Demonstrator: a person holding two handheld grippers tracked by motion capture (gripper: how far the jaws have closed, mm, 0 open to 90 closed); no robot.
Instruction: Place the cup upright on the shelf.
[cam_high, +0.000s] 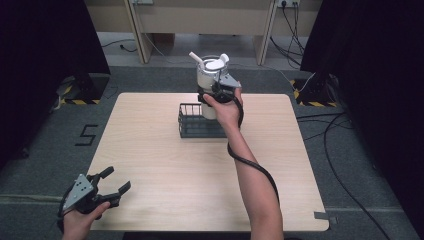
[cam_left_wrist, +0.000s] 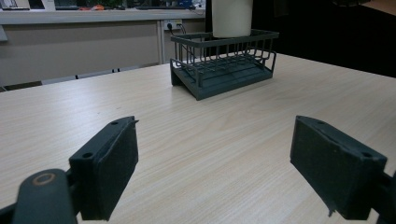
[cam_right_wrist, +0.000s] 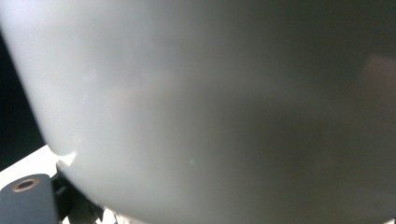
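Main risk: the white container (cam_high: 212, 80) tips or slips. The right gripper (cam_high: 220, 92) grips it on the side, at about mid-height, and it's tall, smooth and cylindrical, so a glossy wall against flat pads could rotate or slide under its own weight. 2 loose white pieces (cam_high: 210, 59) stick out of its open top, and a tilt could spill them.

Second risk: the container's base catches on the wire rack (cam_high: 197, 121). It sits at or just above the rack's far right end; from the left gripper view its bottom looks level with the top rail (cam_left_wrist: 224, 38), and I can't tell if it's resting inside or held clear. A sideways move could snag the rail and drag the light rack across the counter (cam_high: 200, 170).

Right jaws: I judge them clamped on the container, since its wall sits hard against the right gripper view's lens, but the pads themselves are hidden.

Left gripper (cam_high: 100, 192): jaws wide apart, empty, parked at the near left corner of the counter, well away from the rack.

Materials: rack is dark grey coated wire, thin vertical bars, slatted floor. Counter is pale wood-grain laminate, matte, rounded corners. Jaw pads look black and rubbery.
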